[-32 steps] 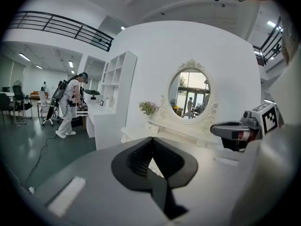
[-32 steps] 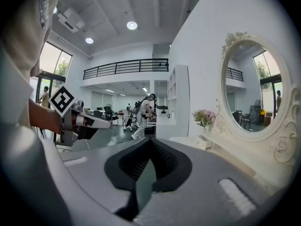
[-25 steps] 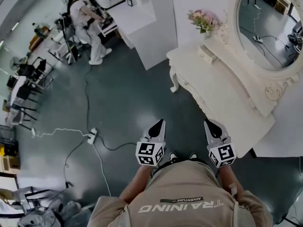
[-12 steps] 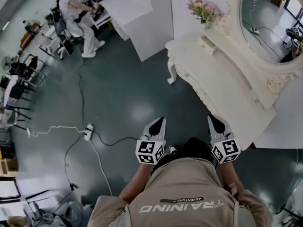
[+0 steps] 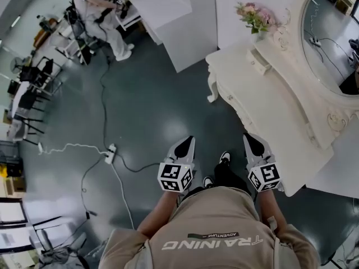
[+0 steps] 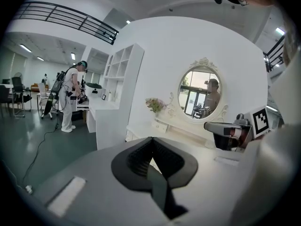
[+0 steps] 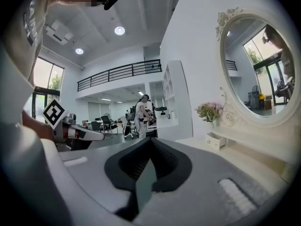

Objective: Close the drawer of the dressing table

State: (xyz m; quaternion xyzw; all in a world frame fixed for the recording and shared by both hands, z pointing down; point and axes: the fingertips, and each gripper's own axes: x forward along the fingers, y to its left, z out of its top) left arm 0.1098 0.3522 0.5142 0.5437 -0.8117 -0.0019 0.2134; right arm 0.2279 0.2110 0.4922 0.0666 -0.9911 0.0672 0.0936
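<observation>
Down at 6 o'clock in the head view, both tools hang side by side above the floor [image 5: 162, 111]. The left gripper [image 5: 190, 140] has its jaws pressed together on nothing, and the right gripper [image 5: 247, 137] is closed up and empty too. The dressing table [image 5: 280, 114] runs near the right gripper from 3 up to 1 o'clock, untouched. At the right gripper's 12 o'clock, well apart, the small drawer [image 5: 258, 62] juts out from the back shelf. Farther off are the flowers [image 5: 253, 13], with the mirror [image 5: 336, 35] at 1 o'clock.

White, curvy-legged dressing table [image 5: 269, 102] stands off to the right, oval mirror [image 5: 335, 32] on top. One little drawer [image 5: 259, 62] juts out from the low shelf under it, right by the flowers [image 5: 255, 15].
</observation>
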